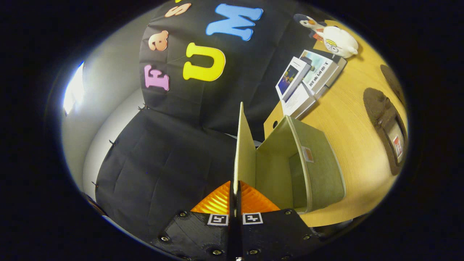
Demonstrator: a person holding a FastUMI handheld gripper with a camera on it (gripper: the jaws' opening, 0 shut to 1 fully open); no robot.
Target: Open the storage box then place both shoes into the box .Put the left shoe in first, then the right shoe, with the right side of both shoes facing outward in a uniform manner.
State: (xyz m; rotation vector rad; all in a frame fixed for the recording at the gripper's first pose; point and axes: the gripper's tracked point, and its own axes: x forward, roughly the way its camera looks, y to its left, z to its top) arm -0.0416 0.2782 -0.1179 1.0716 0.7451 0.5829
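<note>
Here the gripper [235, 195] has its jaws drawn nearly together, pinching the thin lid [245, 145] of the green storage box [319, 170] between the two fingers; the flap stands edge-on and runs straight ahead from the fingertips. Held this way, the lid is swung up and away from the box mouth, which I judge to be the opening step of the task, done so that the shoes can go in afterward. The box itself sits just ahead of the jaws and to their right on the wooden table [348, 123], its open side turned toward the fingers. What can be seen of its inside looks bare: plain green walls and no shoe in it, though the near corner is hidden. The two dark shoes [386, 127] lie farther right, well apart from the box, neither yet moved in. Beyond the box lie some books [308, 78] and a white toy figure [339, 40].
</note>
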